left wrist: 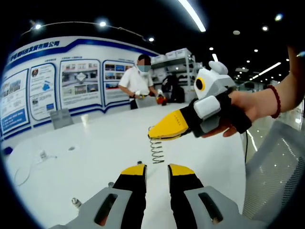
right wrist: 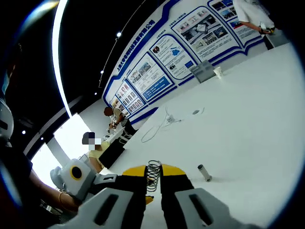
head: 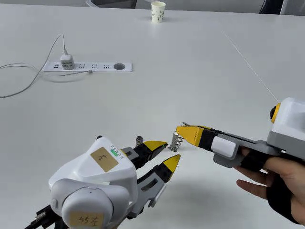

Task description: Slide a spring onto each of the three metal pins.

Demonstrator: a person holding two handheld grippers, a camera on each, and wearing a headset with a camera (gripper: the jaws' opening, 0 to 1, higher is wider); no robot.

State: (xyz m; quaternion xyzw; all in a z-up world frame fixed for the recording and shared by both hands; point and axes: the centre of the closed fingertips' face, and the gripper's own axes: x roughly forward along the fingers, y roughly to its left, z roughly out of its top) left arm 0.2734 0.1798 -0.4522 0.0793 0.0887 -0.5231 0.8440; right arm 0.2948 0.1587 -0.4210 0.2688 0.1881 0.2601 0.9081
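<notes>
Head view. The white table point(head: 143, 95) took up most of the frame. The right gripper point(head: 183, 131) came in from 3 o'clock, gripped by a hand point(head: 274, 179). Its yellow jaws were closed on the top of a spring point(head: 176, 142). The spring hung upright below the tips, just right of centre and low over the tabletop. We couldn't tell whether its bottom coil touched the surface.

The left gripper point(head: 167, 152) rose from 7 o'clock. Its yellow-tipped jaws stood a narrow gap apart with nothing between them, and the tips were just beside the spring, toward 8 o'clock of it.

A short metal pin point(head: 139, 140) stood upright on the table at 9 o'clock of the spring, close to the left gripper's upper jaw. Whether it touched that jaw was not clear.

Left gripper view. The spring dangled straight ahead of the open jaws, pinched in the right gripper's tips at 12 o'clock. Two small metal pieces point(left wrist: 75, 202) lay on the table toward 8 o'clock, too small to identify.

Far field, head view. A power strip point(head: 88, 67) lay at 10 o'clock and a paper cup point(head: 158, 11) stood at 12 o'clock, both well apart from the work.
</notes>
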